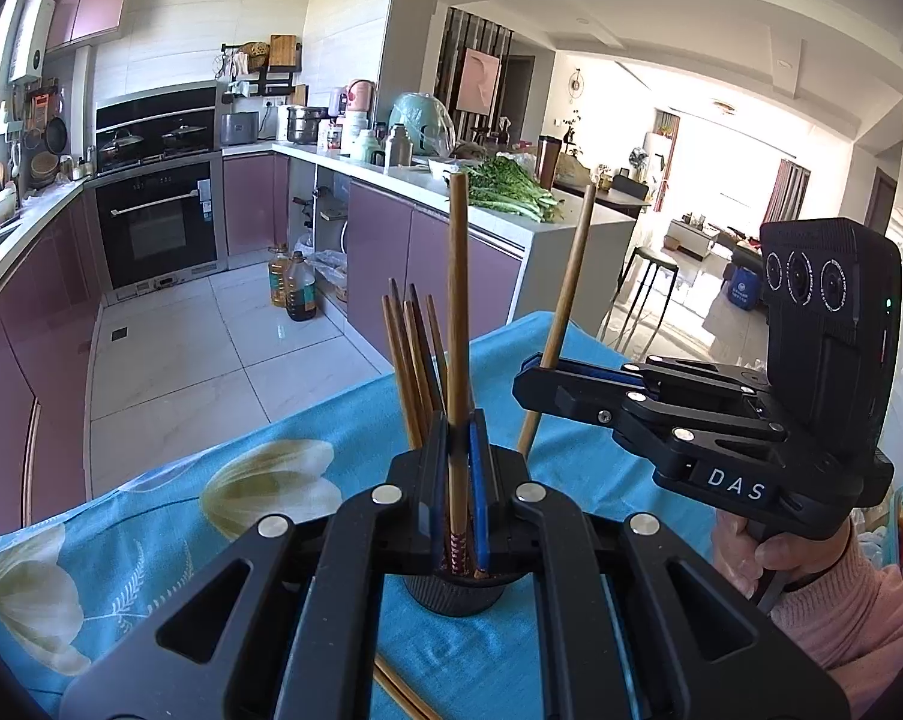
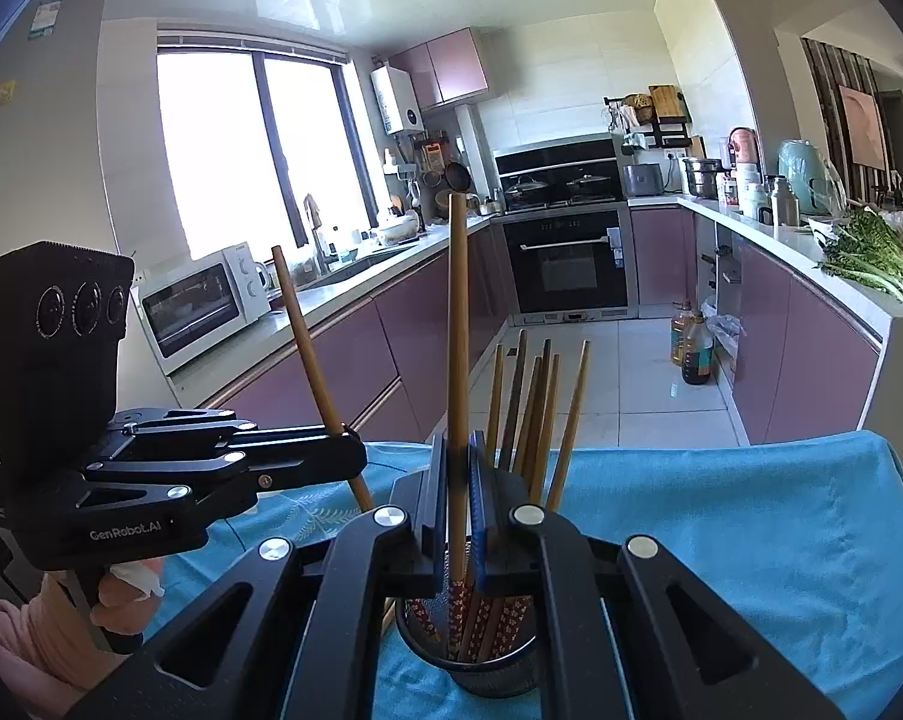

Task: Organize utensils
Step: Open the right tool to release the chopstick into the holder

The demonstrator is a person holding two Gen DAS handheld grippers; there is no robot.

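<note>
Both tongs, left (image 1: 460,432) and right (image 2: 458,450), each pinch one chopstick (image 1: 458,300) upright over a black cup (image 2: 469,660) on the blue flowered desk (image 1: 151,540), in a kitchen with purple cabinets (image 2: 811,330).

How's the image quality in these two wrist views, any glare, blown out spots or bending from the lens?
Left wrist view: the living-room windows are blown out white, the cabinets bow from fisheye distortion, and the chopstick in the left gripper stays sharp. Right wrist view: the kitchen window is overexposed, the corners are vignetted dark, and the ceiling shows reflective glare.
</note>
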